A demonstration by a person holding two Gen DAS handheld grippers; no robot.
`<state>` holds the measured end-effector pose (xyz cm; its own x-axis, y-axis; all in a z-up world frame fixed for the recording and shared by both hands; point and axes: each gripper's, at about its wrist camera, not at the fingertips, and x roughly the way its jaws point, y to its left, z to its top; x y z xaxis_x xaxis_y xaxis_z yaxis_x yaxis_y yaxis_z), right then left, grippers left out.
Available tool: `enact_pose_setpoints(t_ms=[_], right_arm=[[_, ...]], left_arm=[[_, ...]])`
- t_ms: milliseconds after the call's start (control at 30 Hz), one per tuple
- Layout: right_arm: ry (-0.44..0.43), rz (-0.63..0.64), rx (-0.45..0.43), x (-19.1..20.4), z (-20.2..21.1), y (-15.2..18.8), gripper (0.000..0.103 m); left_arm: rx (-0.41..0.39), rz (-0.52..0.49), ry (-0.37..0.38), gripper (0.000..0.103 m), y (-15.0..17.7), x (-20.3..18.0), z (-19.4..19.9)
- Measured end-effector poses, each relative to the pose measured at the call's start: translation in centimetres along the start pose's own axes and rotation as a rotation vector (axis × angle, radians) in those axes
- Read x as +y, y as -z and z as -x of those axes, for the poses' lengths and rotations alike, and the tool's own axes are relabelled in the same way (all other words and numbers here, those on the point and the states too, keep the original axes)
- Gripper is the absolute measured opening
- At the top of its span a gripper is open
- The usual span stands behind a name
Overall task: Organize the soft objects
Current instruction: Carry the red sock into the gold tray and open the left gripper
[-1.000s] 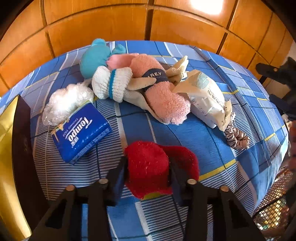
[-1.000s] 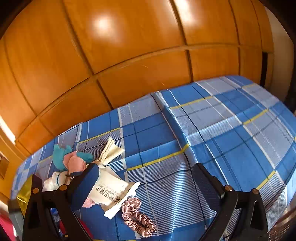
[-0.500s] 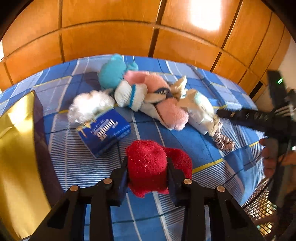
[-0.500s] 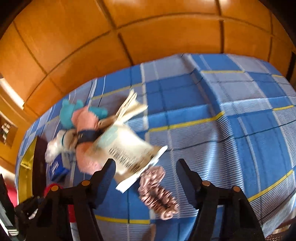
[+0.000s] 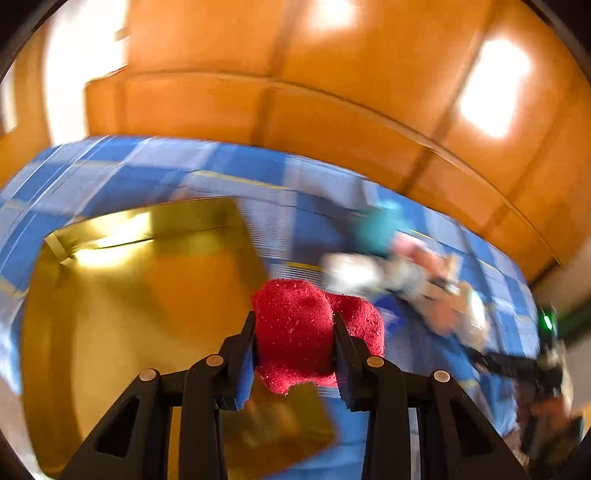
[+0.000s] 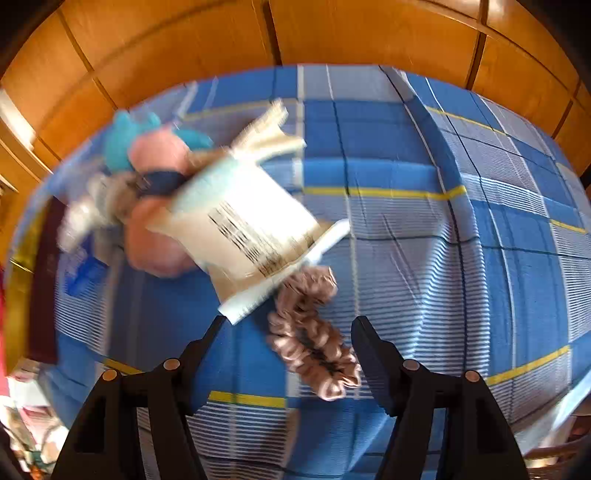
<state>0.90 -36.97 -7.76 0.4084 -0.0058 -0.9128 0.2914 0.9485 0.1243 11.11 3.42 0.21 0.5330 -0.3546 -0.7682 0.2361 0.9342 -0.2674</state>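
Note:
My left gripper [image 5: 293, 325] is shut on a red fluffy sock [image 5: 295, 328] and holds it in the air at the right edge of a gold box [image 5: 122, 302]. My right gripper [image 6: 288, 325] points down at the blue checked bedspread [image 6: 461, 240]; its jaws are closing, with a pinkish-brown satin scrunchie [image 6: 314, 343] lying between them, pads apart from it. A white printed packet [image 6: 240, 225] lies just beyond the scrunchie, partly over a pink fluffy sock [image 6: 155, 251].
Behind the packet sits a pile with a teal plush [image 6: 122, 144], cream fabric [image 6: 269, 136], a white item [image 6: 77, 221] and a blue tissue pack [image 6: 81, 273]. Orange wood panels [image 6: 332, 33] rise behind the bed. The other gripper [image 5: 517, 365] shows at far right in the left wrist view.
My left gripper has carried the red sock up and to the left, to the gold box. My right gripper has tilted down over the scrunchie and its jaws have narrowed.

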Motion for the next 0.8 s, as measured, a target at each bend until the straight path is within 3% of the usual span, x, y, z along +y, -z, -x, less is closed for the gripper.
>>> enact_pose_setpoints(t_ms=[67, 167, 567, 800], right_arm=[[0.049, 0.038, 0.020, 0.5, -0.5, 0.1, 0.034], [0.079, 0.080, 0.021, 1.1, -0.7, 0.3, 0.029], [0.085, 0.097, 0.020, 1.0, -1.4, -0.2, 0.031], [0.115, 0.144, -0.003, 3.0, -1.4, 0.6, 0.031]], left_arm=[[0.012, 0.062, -0.034, 0.037, -0.8, 2.6, -0.7], [0.028, 0.108, -0.077, 0.037, -1.6, 4.9, -2.0], [0.098, 0.135, -0.164, 0.043, -5.9, 6.8, -9.1], [0.047, 0.121, -0.214, 0.067, -6.4, 7.0, -9.2]])
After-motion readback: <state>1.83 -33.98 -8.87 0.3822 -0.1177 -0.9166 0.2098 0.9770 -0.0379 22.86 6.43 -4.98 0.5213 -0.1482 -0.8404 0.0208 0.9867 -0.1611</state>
